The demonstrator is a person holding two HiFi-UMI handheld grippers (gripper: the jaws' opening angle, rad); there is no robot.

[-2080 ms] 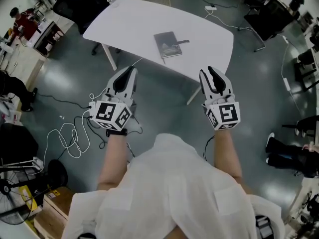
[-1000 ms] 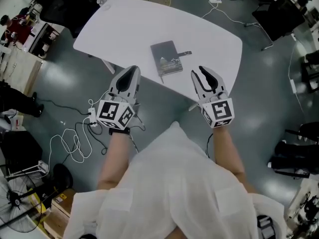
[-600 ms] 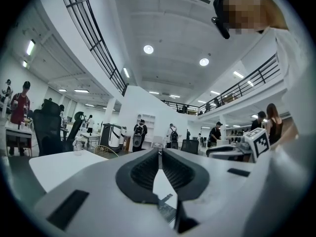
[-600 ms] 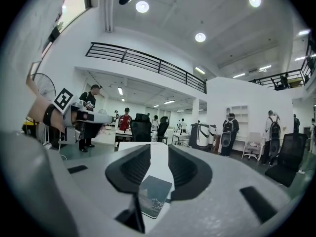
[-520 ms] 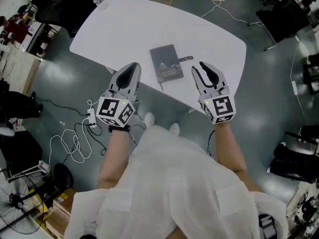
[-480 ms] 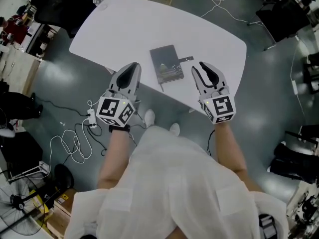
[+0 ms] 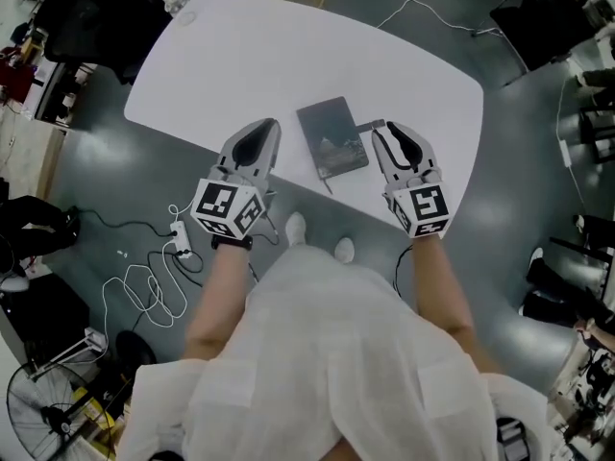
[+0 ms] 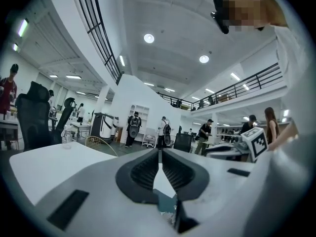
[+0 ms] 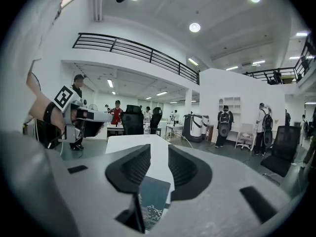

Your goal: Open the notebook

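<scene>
1. Notebook [image 7: 332, 138]: closed, dark, flat on white table [image 7: 250, 56] near its lower edge, frame centre.
2. Left hand-held gripper [image 7: 261, 129]: pressed together, holding nothing, just left of Notebook.
3. Right hand-held gripper [image 7: 389, 133]: spread, holding nothing, just right of it.

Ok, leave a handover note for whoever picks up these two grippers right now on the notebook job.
The dark grey rectangular notebook lies closed and flat near the front edge of the white rounded table.
The left gripper is shut and empty, just left of the notebook.
The right gripper is open and empty, just right of it.
Done: neither gripper touches the notebook; the cover is not yet lifted.
Left: catch the cover's edge and open it.
</scene>
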